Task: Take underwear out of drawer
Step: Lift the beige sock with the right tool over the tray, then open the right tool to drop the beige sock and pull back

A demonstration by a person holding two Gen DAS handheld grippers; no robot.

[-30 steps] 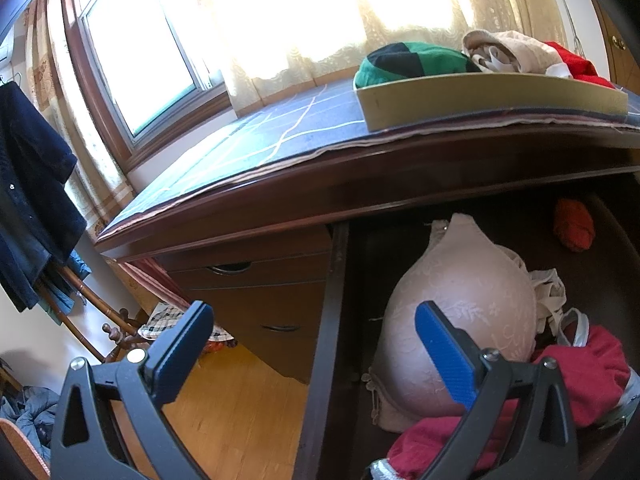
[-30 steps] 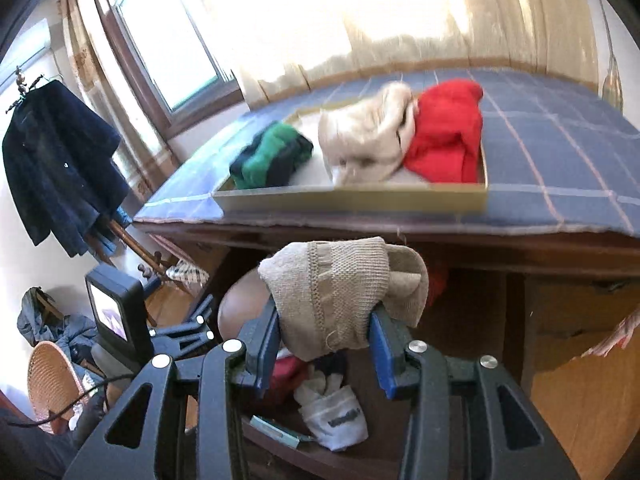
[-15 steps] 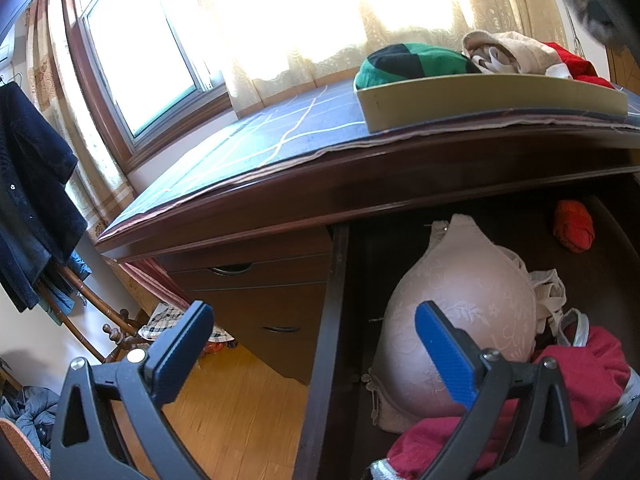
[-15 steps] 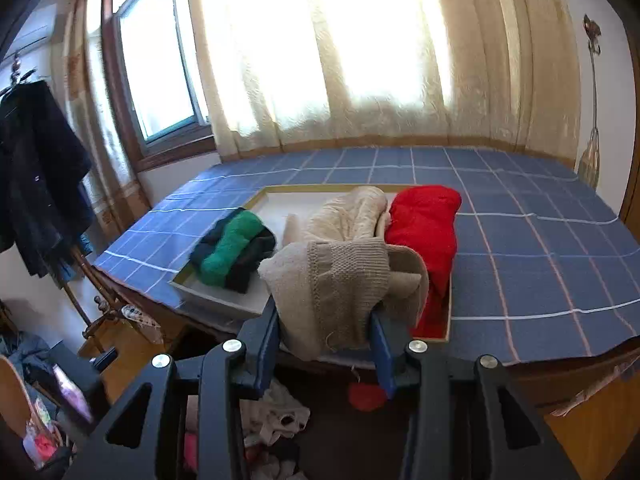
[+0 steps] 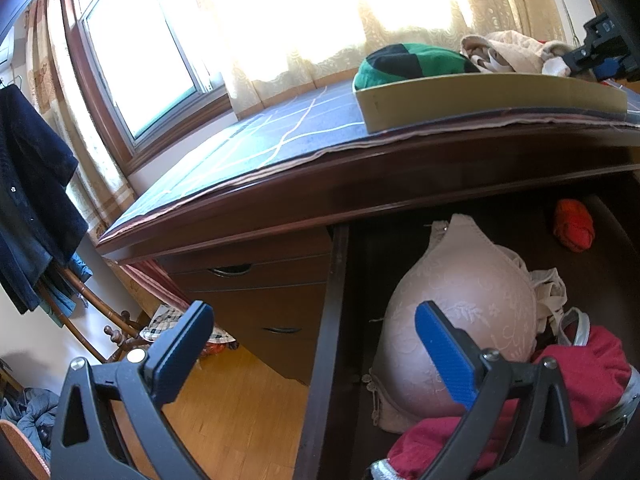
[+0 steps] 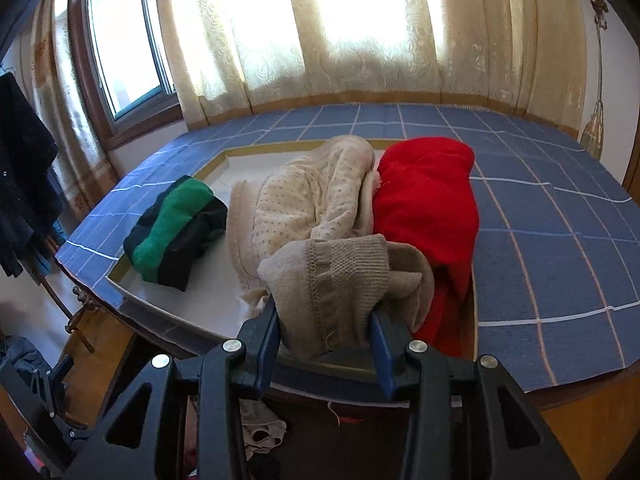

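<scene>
Sunlit curtained window, wood floor (glossy)

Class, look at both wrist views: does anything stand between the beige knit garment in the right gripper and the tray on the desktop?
Nothing visible does. The right gripper holds the beige knit garment at the tray's near rim. The cream dotted garment and red garment already fill the tray behind it; bare floor lies left.

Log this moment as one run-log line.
right gripper: shut on beige knit, above tray | left gripper: open, over drawer
</scene>
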